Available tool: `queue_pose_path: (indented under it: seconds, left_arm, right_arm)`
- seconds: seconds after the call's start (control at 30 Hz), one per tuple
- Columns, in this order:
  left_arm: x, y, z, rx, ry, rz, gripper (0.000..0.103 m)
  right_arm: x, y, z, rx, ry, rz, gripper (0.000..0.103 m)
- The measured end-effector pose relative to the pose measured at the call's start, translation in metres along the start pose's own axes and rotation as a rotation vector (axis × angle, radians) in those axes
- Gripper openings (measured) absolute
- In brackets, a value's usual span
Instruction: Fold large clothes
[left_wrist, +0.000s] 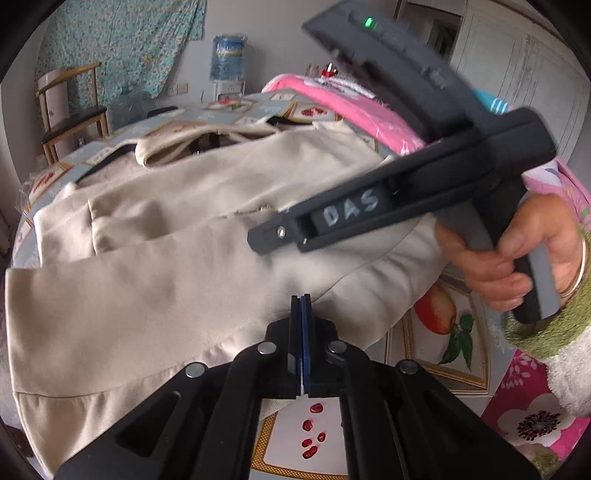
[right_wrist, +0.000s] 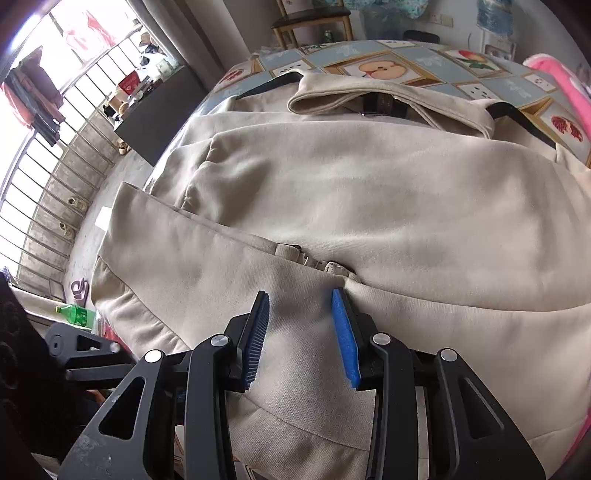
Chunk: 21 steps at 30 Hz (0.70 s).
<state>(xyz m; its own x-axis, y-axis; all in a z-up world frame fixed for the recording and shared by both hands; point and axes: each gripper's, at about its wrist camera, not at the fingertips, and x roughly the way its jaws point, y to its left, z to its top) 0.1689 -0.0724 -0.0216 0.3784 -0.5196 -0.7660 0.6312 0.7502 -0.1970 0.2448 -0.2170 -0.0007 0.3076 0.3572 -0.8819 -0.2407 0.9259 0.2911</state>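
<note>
A large beige jacket lies spread on a table with a fruit-print cloth, collar at the far side. It fills the right wrist view, with a sleeve folded across its front. My left gripper is shut at the jacket's near hem; whether cloth is pinched between the blue pads is not clear. My right gripper is open, its blue pads just above the fabric near the front closure tabs. The right gripper's body also shows in the left wrist view, held by a hand.
Pink folded clothes lie at the table's far right. A wooden chair and a water dispenser stand beyond the table. A barred window and a green bottle on the floor are to the left.
</note>
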Motion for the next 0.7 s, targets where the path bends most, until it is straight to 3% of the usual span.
queue_pose_path:
  seconds: [0.07,0.2,0.3,0.4,0.47,0.57,0.7]
  left_arm:
    - [0.004,0.003,-0.003,-0.028,0.008,-0.018,0.001]
    - [0.003,-0.006,-0.001,0.036,0.023,0.024,0.001]
    - [-0.019,-0.007,0.001,0.049,-0.022,0.034,0.001]
    - [-0.039,0.002,-0.004,0.018,-0.025,0.025,0.001]
    - [-0.034,0.014,-0.011,-0.027,0.021,0.045,0.001]
    - [-0.021,0.031,-0.019,-0.117,0.070,-0.003,0.001]
    - [-0.022,0.029,-0.024,-0.114,0.067,0.002,0.001]
  right_arm:
    - [0.000,-0.001,0.001,0.008,0.003,0.007,0.035]
    - [0.000,-0.001,0.001,0.006,0.002,0.006,0.035]
    - [-0.001,-0.002,0.000,0.008,-0.002,0.009,0.035]
    - [-0.001,-0.003,0.000,0.012,-0.006,0.016,0.035]
    - [-0.001,-0.004,-0.001,0.013,-0.009,0.021,0.035]
    - [-0.003,-0.006,-0.003,0.022,-0.018,0.029,0.035]
    - [-0.004,-0.007,-0.004,0.035,-0.025,0.034,0.035]
